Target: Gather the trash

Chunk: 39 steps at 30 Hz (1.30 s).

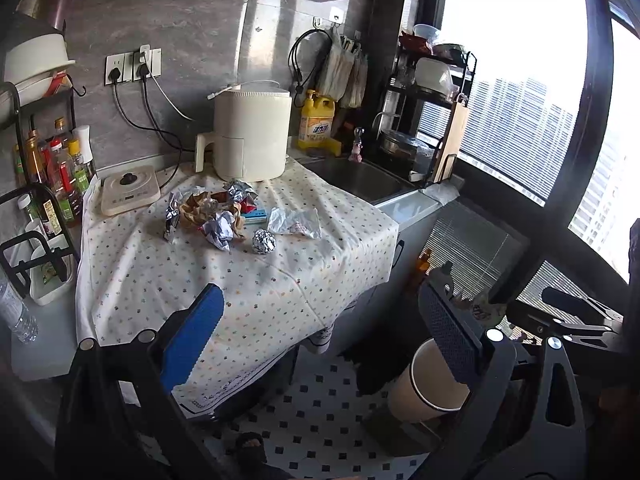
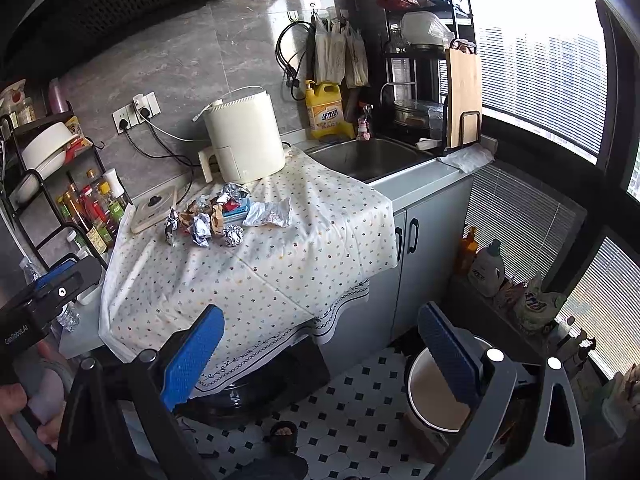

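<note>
Both claws spread, empty: left claw (image 1: 320,344), right claw (image 2: 320,352), low in frame. Trash pile (image 1: 224,212) untouched mid-frame on tabletop (image 1: 280,280); bin (image 2: 436,392) lower right. Step: approach. Next: reach foil ball (image 1: 264,241), pinch.

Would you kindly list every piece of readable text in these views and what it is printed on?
"GenRobot.AI": on the left gripper's body.
Yellow detergent jug: label characters too blurred to read.
White bottle on the floor: label unreadable.
Sauce bottles: labels too small.
</note>
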Each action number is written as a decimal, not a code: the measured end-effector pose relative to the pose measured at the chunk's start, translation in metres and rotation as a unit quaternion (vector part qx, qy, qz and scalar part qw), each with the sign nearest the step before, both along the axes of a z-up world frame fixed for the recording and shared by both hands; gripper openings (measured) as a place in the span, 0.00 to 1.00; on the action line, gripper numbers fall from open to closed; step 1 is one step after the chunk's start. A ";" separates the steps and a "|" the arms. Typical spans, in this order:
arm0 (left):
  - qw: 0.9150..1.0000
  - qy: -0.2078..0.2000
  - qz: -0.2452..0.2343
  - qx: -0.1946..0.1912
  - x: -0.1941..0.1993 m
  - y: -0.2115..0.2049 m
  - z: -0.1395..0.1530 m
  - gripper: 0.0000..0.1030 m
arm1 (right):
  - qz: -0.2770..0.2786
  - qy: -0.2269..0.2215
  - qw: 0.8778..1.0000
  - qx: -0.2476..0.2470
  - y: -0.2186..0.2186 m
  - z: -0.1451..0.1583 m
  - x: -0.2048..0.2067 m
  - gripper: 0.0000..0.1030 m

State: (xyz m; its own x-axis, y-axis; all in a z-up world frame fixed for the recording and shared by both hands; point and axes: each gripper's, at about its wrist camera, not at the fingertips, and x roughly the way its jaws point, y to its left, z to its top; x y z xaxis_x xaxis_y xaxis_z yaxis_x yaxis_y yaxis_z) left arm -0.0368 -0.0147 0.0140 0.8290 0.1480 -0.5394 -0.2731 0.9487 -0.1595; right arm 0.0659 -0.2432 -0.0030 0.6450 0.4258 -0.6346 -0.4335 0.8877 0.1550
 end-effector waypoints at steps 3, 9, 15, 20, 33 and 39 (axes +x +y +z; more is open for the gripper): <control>1.000 0.001 -0.005 0.003 0.002 0.000 -0.001 0.94 | -0.007 0.002 1.000 0.003 -0.001 0.000 -0.001 0.93; 1.000 0.008 -0.013 -0.002 0.008 0.000 -0.007 0.94 | -0.014 -0.002 1.000 0.010 -0.002 0.001 -0.004 0.93; 1.000 0.006 -0.021 0.002 0.009 0.001 -0.006 0.94 | -0.017 -0.001 1.000 0.014 -0.004 0.001 -0.003 0.93; 1.000 0.008 -0.020 0.001 0.009 0.005 -0.006 0.94 | -0.020 0.002 1.000 0.013 -0.002 0.000 -0.002 0.93; 0.999 0.012 0.005 -0.032 0.042 0.079 -0.026 0.93 | -0.013 0.016 1.000 0.000 0.060 -0.013 0.041 0.93; 0.999 0.019 0.023 -0.045 0.071 0.128 -0.034 0.83 | 0.008 0.025 1.000 -0.003 0.108 -0.025 0.073 0.93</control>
State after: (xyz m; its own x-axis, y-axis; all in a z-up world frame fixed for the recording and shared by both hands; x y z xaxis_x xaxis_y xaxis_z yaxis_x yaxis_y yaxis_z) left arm 0.0344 0.1134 -0.0205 0.8006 0.1346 -0.5838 -0.3239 0.9170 -0.2328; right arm 0.1391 -0.1351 -0.0276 0.6064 0.4315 -0.6679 -0.4388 0.8821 0.1715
